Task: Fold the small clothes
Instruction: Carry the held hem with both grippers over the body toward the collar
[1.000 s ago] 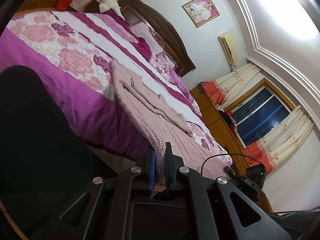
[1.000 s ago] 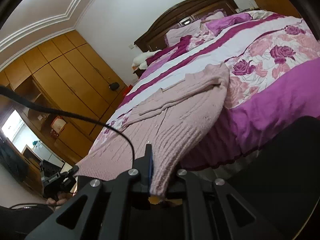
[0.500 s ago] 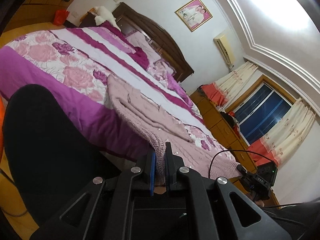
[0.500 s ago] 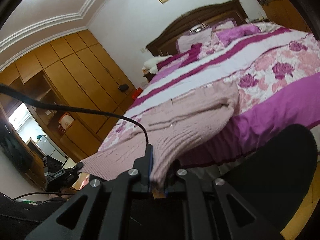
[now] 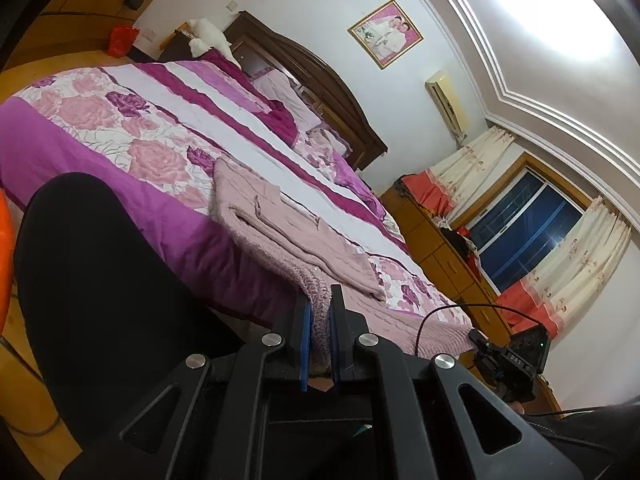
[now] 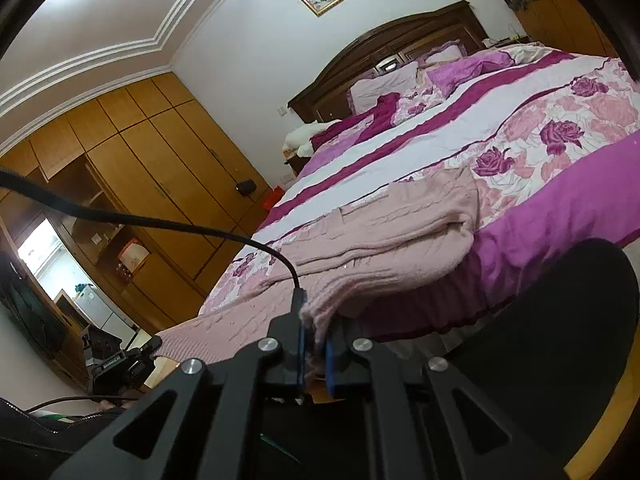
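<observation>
We see the left gripper (image 5: 319, 320) clamped on the pink knit cardigan (image 5: 280, 232), the right gripper (image 6: 314, 334) clamped likewise. It lies on the bed (image 5: 100, 152), hem drawn past the edge.

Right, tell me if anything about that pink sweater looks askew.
The pink knit sweater hangs off the bed's near edge instead of lying flat on it. Left gripper and right gripper each pinch its hem, and one sleeve lies folded across the body.
</observation>
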A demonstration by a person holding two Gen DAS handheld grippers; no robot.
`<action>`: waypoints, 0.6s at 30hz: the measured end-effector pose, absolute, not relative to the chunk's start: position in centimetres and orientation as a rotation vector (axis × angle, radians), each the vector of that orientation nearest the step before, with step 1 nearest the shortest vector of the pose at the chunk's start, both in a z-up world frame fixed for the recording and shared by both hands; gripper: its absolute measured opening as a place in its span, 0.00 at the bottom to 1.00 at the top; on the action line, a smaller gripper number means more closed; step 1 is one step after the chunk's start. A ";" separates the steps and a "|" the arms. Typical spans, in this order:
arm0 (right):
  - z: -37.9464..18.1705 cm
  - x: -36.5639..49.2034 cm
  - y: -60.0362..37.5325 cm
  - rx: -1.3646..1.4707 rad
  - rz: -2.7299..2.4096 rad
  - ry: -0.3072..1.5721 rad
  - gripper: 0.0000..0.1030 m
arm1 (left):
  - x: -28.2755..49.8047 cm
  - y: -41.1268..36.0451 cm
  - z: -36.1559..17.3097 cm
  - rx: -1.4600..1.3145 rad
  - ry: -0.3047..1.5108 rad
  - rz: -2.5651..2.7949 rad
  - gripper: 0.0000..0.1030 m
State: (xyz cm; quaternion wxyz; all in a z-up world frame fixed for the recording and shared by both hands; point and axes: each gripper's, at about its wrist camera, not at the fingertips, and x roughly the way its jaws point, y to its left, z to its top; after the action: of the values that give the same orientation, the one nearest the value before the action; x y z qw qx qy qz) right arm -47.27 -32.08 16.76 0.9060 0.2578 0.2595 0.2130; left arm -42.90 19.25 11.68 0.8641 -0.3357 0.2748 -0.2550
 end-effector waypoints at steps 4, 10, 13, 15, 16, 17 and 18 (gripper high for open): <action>17.2 -47.4 -32.7 0.573 0.458 0.491 0.07 | -43.1 19.3 11.8 -0.718 0.562 -0.527 0.00; 17.8 -47.4 -33.4 0.592 0.448 0.455 0.07 | -42.3 18.8 12.9 -0.663 0.547 -0.499 0.00; 17.9 -46.1 -34.2 0.629 0.445 0.443 0.07 | -41.9 18.3 13.4 -0.613 0.554 -0.480 0.00; 18.1 -45.3 -34.4 0.639 0.446 0.439 0.07 | -41.5 18.1 13.6 -0.592 0.565 -0.464 0.00; 18.2 -45.0 -34.3 0.637 0.448 0.435 0.07 | -41.3 17.9 13.7 -0.577 0.569 -0.455 0.00; 18.4 -44.7 -34.2 0.627 0.448 0.430 0.07 | -41.0 17.7 13.8 -0.562 0.570 -0.449 0.00; 18.6 -44.4 -34.2 0.615 0.448 0.430 0.07 | -40.5 17.6 13.9 -0.550 0.575 -0.446 0.00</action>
State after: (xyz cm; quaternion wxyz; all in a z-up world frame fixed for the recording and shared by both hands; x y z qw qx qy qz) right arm -44.40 -34.19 18.59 0.9061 0.2978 0.2080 0.2168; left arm -40.53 17.59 13.93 0.8978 -0.2654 0.2777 -0.2156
